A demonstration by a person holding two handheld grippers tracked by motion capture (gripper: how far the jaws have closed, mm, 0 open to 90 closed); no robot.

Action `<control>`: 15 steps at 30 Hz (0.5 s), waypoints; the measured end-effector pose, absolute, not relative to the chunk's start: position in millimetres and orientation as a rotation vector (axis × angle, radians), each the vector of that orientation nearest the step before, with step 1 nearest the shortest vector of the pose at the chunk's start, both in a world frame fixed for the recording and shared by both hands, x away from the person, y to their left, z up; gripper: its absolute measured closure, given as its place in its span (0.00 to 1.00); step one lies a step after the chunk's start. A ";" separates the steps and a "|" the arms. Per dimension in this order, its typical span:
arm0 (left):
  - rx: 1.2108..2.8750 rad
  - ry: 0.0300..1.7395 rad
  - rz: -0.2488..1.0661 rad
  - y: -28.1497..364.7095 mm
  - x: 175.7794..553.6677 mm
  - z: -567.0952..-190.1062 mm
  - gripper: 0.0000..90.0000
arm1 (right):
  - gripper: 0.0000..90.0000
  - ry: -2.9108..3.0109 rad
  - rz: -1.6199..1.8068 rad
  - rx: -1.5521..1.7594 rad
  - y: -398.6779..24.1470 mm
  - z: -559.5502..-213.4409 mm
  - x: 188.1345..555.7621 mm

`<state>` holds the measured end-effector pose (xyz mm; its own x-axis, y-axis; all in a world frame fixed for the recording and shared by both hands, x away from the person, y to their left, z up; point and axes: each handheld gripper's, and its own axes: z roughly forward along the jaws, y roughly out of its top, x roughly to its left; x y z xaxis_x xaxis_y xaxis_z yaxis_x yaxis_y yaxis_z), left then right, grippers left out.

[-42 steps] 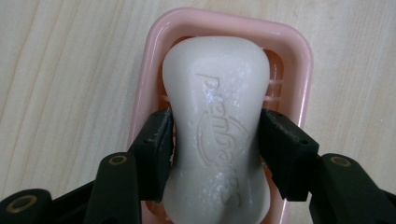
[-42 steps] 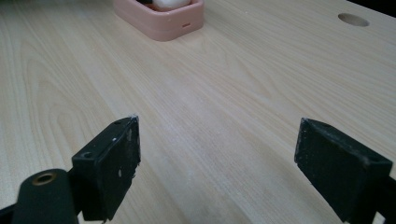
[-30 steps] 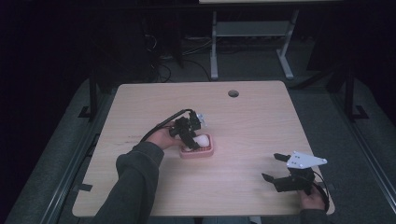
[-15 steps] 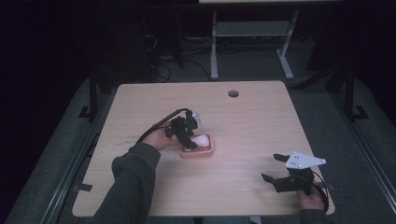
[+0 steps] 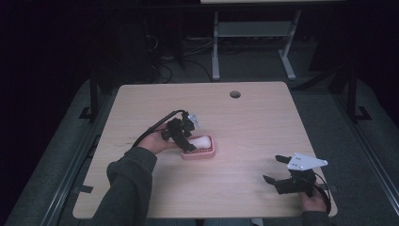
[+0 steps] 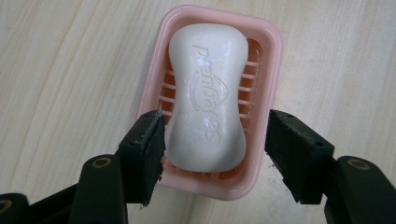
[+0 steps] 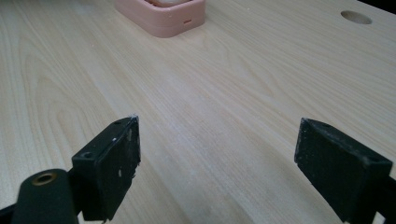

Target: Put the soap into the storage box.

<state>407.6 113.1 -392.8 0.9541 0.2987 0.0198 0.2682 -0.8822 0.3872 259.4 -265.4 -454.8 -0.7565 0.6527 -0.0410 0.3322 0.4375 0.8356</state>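
Near the table's point(image 5: 244, 117) middle, the white soap point(image 6: 208, 98) lay in the pink soap dish point(image 6: 273, 60); the left gripper point(image 6: 215, 135) had just been opening around it, one pad apart. The right gripper point(image 7: 217, 154) stood wide open over bare wood.

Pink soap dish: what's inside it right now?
A white soap bar lies lengthwise in the pink soap dish, on its slotted floor. The bar covers most of the slots and whatever is beneath. The left gripper straddles the near end, its jaws having just been opening.

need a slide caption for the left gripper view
Left gripper, jaws just opening, straddles a white soap bar lying in a pink soap dish on the wooden table.
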 end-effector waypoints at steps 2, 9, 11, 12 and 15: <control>2.710 0.415 0.110 115.2 405.9 -392.1 0.41 | 0.15 2.336 1.237 0.840 -265.4 -455.0 259.6; 2.713 0.411 0.120 119.2 397.5 -386.6 0.41 | 0.15 2.336 1.228 0.839 -265.9 -455.2 260.1; 2.696 0.407 0.125 119.9 393.5 -383.8 0.41 | 0.15 2.338 1.229 0.840 -265.7 -455.6 260.6; 2.692 0.405 0.128 120.3 392.0 -383.3 0.41 | 0.15 2.339 1.229 0.840 -265.5 -455.5 260.6; 2.690 0.403 0.133 122.5 387.6 -383.2 0.40 | 0.15 2.338 1.226 0.839 -265.7 -455.5 260.6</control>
